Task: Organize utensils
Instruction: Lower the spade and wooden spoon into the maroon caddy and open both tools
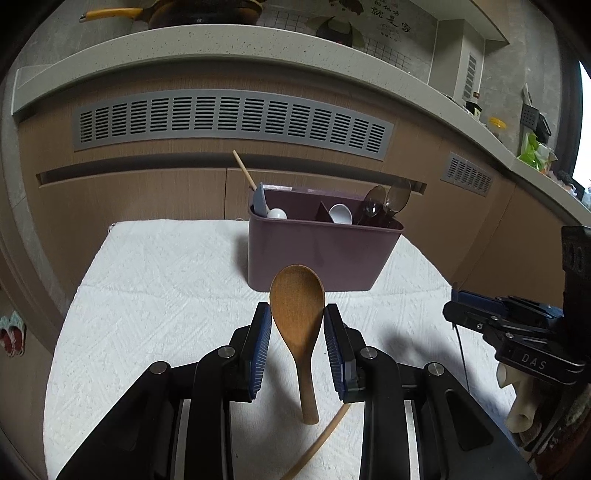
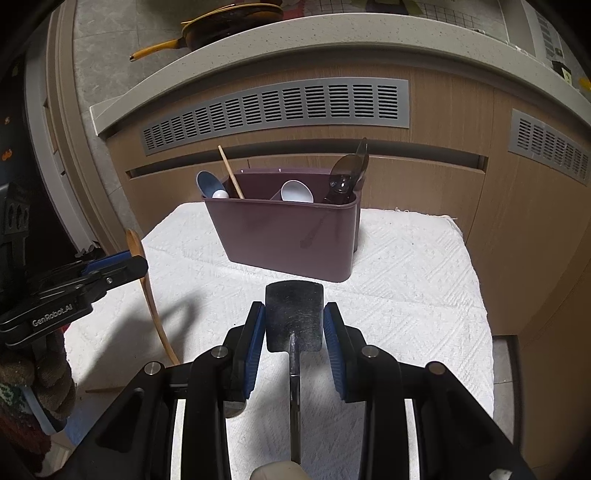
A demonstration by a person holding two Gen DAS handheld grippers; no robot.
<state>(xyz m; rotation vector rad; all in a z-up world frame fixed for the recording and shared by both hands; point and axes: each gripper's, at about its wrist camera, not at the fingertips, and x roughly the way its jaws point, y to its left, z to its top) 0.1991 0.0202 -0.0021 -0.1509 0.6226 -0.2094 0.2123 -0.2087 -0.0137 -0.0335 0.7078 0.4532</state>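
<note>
Both grippers face the purple plastic caddy at the table's far edge: left fingers grasp a wooden rice spoon, right fingers a black spatula, both blade-first.

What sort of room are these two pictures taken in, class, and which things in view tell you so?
Most likely a home kitchen. A speckled countertop runs above wooden cabinet fronts, a yellow-handled pan sits on it, and a purple utensil caddy of spoons stands on a white towel.
</note>
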